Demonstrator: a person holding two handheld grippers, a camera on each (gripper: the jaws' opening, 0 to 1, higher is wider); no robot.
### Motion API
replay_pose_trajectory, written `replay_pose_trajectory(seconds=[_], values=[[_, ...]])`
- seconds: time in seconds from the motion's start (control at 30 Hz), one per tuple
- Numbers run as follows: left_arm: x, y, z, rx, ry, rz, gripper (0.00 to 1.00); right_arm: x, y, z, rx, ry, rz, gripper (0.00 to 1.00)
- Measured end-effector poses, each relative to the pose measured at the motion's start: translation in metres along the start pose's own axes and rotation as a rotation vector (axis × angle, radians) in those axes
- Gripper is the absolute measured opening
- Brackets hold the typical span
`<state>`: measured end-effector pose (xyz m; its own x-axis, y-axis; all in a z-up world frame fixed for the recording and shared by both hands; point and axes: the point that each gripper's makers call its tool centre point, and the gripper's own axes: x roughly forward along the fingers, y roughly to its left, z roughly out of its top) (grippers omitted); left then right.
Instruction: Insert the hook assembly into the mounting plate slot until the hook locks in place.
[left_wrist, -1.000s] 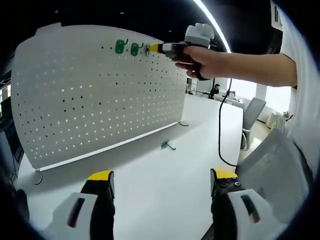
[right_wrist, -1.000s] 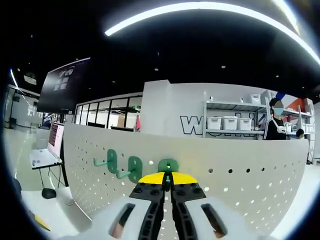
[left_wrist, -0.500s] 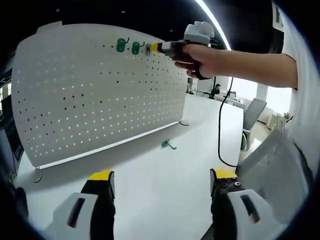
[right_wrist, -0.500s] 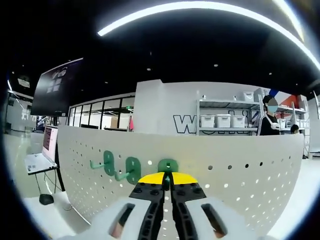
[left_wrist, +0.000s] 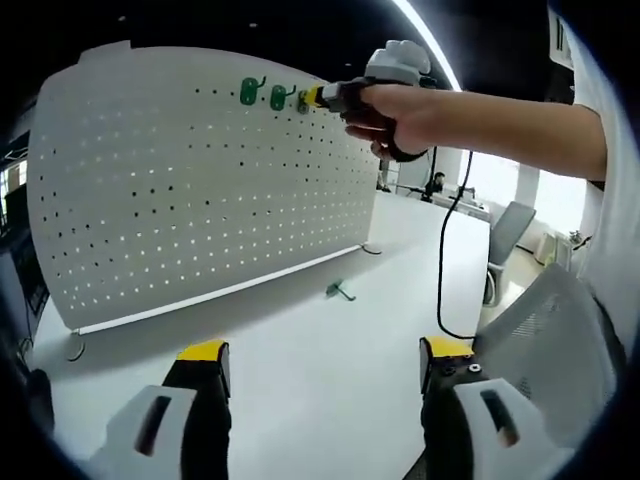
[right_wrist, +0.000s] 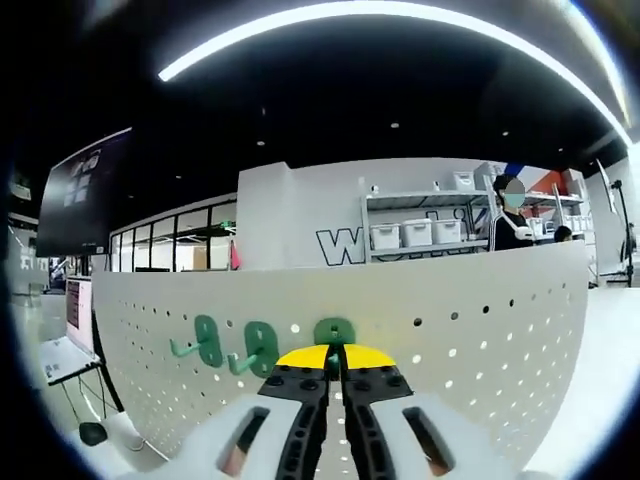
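Note:
A white pegboard (left_wrist: 200, 190) stands upright on the white table (left_wrist: 320, 370). Two green hooks (left_wrist: 249, 91) (left_wrist: 278, 97) hang in its top row. My right gripper (left_wrist: 312, 96), held by a person's hand (left_wrist: 400, 110), is shut on a third green hook (right_wrist: 334, 333) pressed against the board just right of them. In the right gripper view the pegboard (right_wrist: 480, 330) fills the middle, with the two mounted hooks (right_wrist: 208, 340) (right_wrist: 262, 342) to the left of my right gripper (right_wrist: 335, 352). My left gripper (left_wrist: 320, 352) stands open and holds nothing, low over the table. A fourth green hook (left_wrist: 338, 290) lies loose on the table.
A black cable (left_wrist: 442, 250) hangs from the right hand to the table edge. A grey mesh chair (left_wrist: 540, 330) sits at the right. Shelves with white bins (right_wrist: 420, 235) and a person (right_wrist: 508, 215) stand behind the board.
The right gripper with its hook has stayed at the board's top row; both views have shifted slightly, the right view turning to the right.

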<state>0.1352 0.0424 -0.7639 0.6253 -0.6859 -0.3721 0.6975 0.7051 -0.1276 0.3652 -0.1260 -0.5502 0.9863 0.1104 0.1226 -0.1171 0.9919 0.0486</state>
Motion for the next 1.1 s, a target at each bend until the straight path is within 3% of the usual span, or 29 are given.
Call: replay_pose_trajectory(seconds=[0.33,0.77,1.1], values=[[-0.0001,0.0003,0.0007,-0.006,-0.004,0.006,0.8,-0.0007,-0.0006,0.0002,-0.01,0.006,0.008,0.02],[-0.0012,0.0003,0.002,0.0,-0.003,0.011,0.79,-0.0045,0.0033,-0.0012,0.003,0.0,0.099,0.07],[-0.0009,0.0026,-0.0006,-0.002,0.005,0.015,0.78,-0.008,0.006,-0.0004,-0.035,0.005,0.158,0.2]])
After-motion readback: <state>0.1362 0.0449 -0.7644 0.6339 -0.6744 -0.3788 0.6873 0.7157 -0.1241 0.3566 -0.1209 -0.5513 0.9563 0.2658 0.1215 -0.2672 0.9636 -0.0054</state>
